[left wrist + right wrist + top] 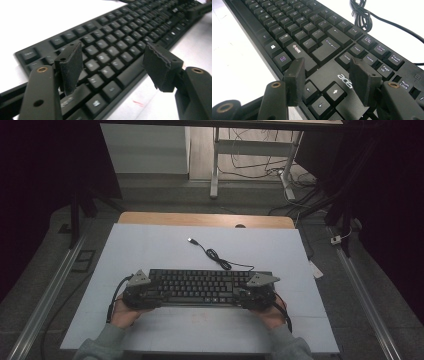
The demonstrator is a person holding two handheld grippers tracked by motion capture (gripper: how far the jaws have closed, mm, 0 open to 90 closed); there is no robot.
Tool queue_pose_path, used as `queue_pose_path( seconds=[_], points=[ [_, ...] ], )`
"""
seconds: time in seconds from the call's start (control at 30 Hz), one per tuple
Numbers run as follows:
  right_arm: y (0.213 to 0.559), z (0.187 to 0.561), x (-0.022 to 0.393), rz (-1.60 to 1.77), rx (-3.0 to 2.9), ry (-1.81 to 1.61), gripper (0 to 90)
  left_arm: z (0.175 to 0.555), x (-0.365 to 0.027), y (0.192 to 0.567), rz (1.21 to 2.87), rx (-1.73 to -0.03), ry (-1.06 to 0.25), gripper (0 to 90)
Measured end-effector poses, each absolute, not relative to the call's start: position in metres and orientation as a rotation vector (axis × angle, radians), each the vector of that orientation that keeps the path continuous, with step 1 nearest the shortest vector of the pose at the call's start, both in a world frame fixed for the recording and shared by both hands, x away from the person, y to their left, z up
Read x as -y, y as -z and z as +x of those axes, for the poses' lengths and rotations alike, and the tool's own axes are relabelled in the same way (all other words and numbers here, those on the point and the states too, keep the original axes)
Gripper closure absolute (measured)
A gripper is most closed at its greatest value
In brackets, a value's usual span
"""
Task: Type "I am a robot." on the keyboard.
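Parted fingers (72, 66) over black keyboard (117, 47)

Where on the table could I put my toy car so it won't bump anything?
The far left corner of the table is bare, left of the cable. The strip in front of the keyboard is free too. Around the keyboard's ends it is crowded.

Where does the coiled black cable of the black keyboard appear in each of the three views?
High view: the coiled black cable lies on the white table top, just behind the black keyboard.
Left gripper view: not in it.
Right gripper view: at the top, right of centre.
Shared landmark: the keyboard's rows of keys.
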State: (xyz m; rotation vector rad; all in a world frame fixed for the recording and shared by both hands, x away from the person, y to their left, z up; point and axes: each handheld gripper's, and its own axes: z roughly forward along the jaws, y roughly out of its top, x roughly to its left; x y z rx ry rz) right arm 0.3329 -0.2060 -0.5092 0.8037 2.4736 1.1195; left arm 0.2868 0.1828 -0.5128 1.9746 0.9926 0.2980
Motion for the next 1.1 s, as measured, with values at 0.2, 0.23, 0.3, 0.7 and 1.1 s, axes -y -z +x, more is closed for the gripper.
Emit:
queue_pose_path(
  seconds=[0.2,0.23,0.3,0.7,1.1],
  points=[
    [0.509,0.333,0.206,0.801,-2.476,-1.121,46.8,0.284,-0.171,0.513,2.01,-0.955,-0.279,34.3],
    [0.51,0.333,0.205,0.804,-2.477,-1.12,46.9,0.284,-0.17,0.514,2.018,-0.946,-0.282,35.6],
    [0.51,0.333,0.205,0.801,-2.478,-1.119,46.8,0.283,-0.167,0.514,2.023,-0.937,-0.277,37.8],
    [0.51,0.333,0.204,0.797,-2.479,-1.11,46.8,0.281,-0.152,0.517,2.049,-0.934,-0.321,71.0],
    [0.511,0.333,0.203,0.79,-2.481,-1.114,46.8,0.283,-0.14,0.524,2.102,-0.905,-0.305,88.4]
  ],
)
